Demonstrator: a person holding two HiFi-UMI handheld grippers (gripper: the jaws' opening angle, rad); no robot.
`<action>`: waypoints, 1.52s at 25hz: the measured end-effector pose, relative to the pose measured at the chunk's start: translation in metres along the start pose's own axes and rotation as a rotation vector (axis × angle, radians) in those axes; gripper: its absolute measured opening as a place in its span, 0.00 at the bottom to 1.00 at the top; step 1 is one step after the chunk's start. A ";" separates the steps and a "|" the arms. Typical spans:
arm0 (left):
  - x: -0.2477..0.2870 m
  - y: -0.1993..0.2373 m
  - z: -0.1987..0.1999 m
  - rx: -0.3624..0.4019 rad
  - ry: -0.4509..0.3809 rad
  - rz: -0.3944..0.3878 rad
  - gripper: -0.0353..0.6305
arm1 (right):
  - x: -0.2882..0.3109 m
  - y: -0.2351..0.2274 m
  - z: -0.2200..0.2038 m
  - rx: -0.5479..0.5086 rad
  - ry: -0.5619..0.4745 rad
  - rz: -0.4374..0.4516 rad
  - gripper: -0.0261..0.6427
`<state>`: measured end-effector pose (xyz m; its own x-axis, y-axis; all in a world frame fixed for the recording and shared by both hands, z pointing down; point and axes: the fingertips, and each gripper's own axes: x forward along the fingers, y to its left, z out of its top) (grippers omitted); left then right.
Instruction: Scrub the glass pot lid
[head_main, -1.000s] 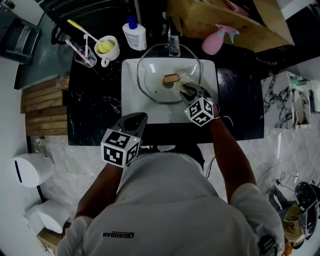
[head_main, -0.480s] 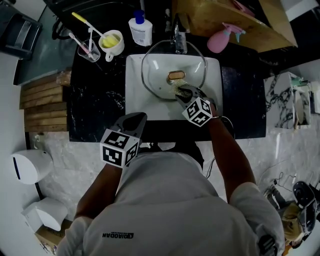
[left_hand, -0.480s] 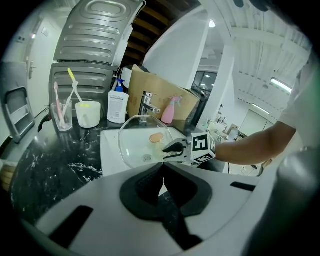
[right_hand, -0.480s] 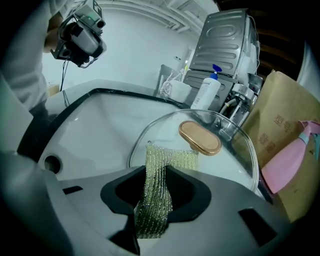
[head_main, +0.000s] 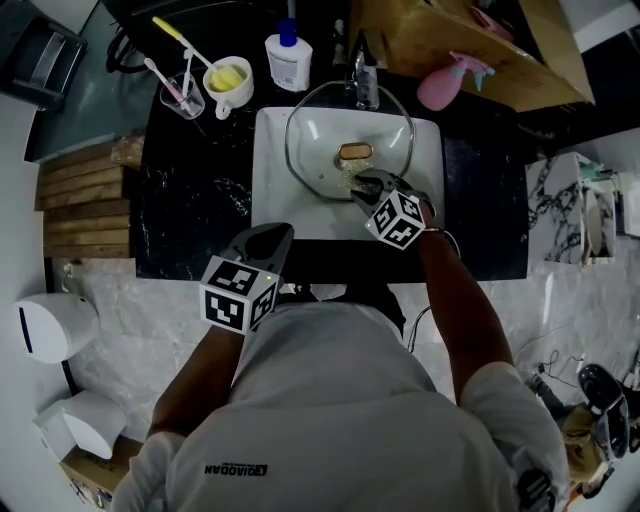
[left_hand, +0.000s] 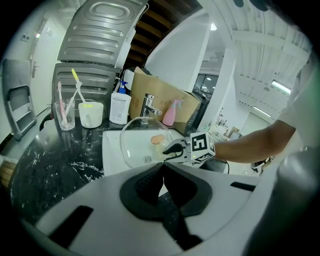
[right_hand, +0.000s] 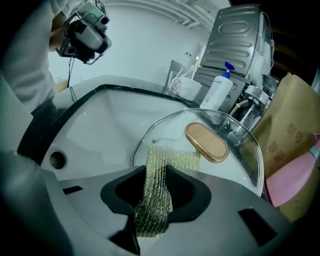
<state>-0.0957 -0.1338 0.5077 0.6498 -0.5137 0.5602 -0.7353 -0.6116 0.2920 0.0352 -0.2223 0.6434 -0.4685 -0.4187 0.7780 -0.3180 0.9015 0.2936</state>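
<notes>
Glass pot lid (head_main: 347, 132) sits in the white sink (head_main: 272, 205), knob (head_main: 354, 151) up, at my 12 o'clock | my right gripper (head_main: 362, 184) is clamped on the mesh scrub cloth (right_hand: 159, 172), whose free end lies on the lid at the knob's 5 o'clock | my left gripper (head_main: 268, 237) has its jaws together on nothing, at the sink's 7 o'clock.

Bright even indoor light, sharp head view, fisheye gripper views with dark rounded corners, blurred near foreground

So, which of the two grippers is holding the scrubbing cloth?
The right gripper: its jaws pinch the gold mesh scrubbing cloth, whose free end lies on the glass pot lid. The left gripper is shut on nothing, short of the sink.
</notes>
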 end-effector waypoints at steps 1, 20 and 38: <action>0.000 0.000 0.001 -0.001 -0.002 0.000 0.08 | 0.000 0.002 0.001 -0.017 0.003 0.011 0.26; -0.005 0.013 -0.004 -0.073 -0.045 0.061 0.08 | 0.012 0.045 0.011 -0.160 0.037 0.294 0.25; 0.000 0.016 -0.008 -0.107 -0.030 0.105 0.08 | 0.017 0.080 0.000 -0.006 0.012 0.575 0.25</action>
<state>-0.1092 -0.1388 0.5189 0.5725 -0.5901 0.5692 -0.8148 -0.4866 0.3151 0.0015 -0.1573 0.6799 -0.5554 0.1406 0.8196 -0.0100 0.9844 -0.1756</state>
